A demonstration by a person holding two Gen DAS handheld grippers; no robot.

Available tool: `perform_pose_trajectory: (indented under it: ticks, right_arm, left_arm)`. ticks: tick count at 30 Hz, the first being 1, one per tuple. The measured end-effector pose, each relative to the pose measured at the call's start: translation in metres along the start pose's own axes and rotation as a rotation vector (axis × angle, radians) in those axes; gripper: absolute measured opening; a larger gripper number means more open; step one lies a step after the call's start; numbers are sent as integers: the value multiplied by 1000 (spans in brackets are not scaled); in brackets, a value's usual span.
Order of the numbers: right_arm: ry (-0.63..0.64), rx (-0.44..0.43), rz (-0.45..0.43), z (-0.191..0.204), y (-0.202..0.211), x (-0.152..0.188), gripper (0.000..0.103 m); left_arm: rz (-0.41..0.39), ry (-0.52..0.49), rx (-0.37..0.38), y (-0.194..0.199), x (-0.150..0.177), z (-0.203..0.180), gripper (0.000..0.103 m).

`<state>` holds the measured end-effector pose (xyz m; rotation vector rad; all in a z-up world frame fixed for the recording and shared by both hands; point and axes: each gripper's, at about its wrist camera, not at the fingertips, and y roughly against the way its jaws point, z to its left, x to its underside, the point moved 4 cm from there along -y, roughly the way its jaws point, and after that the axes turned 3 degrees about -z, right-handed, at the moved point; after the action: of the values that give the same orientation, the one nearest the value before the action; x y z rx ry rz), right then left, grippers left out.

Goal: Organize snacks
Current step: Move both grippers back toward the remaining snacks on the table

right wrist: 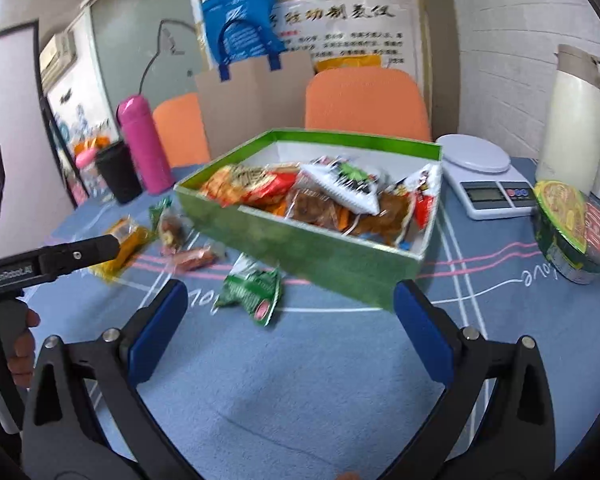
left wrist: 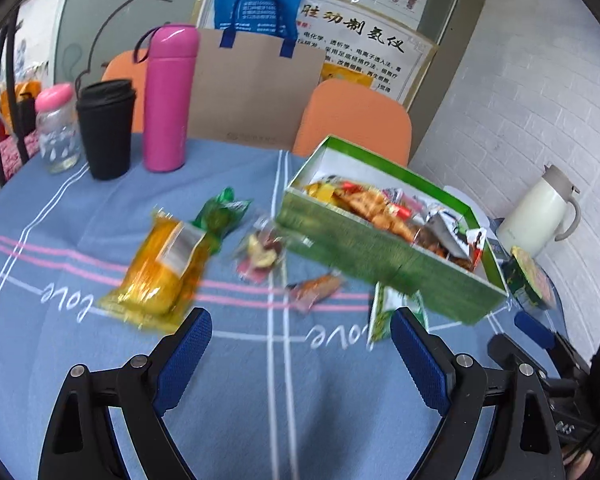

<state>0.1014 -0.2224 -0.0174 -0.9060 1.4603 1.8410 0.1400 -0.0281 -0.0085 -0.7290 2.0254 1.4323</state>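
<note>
Green box (right wrist: 300,240) holds snacks; both grippers empty, jaws apart.

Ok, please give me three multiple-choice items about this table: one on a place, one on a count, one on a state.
1. Where is the kitchen scale?
A. Right of the green box
B. Inside the box
C. Beside the pink bottle

2. How many orange chairs stand behind the table?
A. One
B. Two
C. Four

3. What is the state of the right hand-held gripper?
A. Shut on a snack
B. Shut, empty
C. Open, empty

Answers: 1 A, it sits on the cloth right of the box. 2 B, two orange backs show. 3 C, blue pads are apart with nothing between.
</note>
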Motion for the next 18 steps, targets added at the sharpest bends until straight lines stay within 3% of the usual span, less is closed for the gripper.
perform_pose_trajectory:
  ticks: [7, 15, 18]
  right_arm:
    - [101, 0, 136, 27, -34, 17, 102]
    - [102, -30, 227, 40, -76, 14, 102]
    - [91, -48, 269, 44, -86, 16, 93]
  left_arm:
    - [19, -4, 6, 20, 28, 30, 93]
    - [37, 9, 28, 26, 38, 46, 93]
    - [40, 10, 37, 24, 38, 47, 93]
